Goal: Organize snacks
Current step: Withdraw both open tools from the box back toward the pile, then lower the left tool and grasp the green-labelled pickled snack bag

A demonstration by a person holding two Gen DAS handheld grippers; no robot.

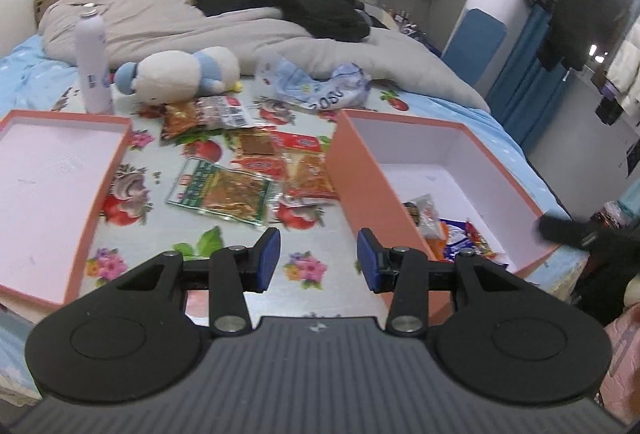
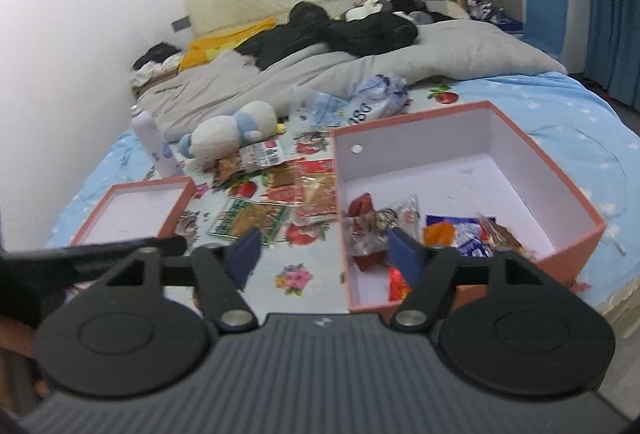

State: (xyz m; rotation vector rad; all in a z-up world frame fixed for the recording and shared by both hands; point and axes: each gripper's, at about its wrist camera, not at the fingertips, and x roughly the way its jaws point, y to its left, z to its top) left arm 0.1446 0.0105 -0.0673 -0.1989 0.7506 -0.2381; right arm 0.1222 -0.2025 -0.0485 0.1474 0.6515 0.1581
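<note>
Snack packets [image 1: 224, 190] on the bed look light, flat and slippery; take one by its sealed edge. Left gripper [image 1: 318, 260] and right gripper [image 2: 322, 256] are both released, empty.

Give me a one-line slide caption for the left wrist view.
Open left gripper hovers over loose snack packets lying between the shallow lid and the partly filled box.

The near wall of the box [image 1: 360, 170] hides part of the snacks [image 1: 452, 230] inside it, the lid [image 1: 60, 174] runs off the left edge, and the right wrist picture is blurry.
</note>
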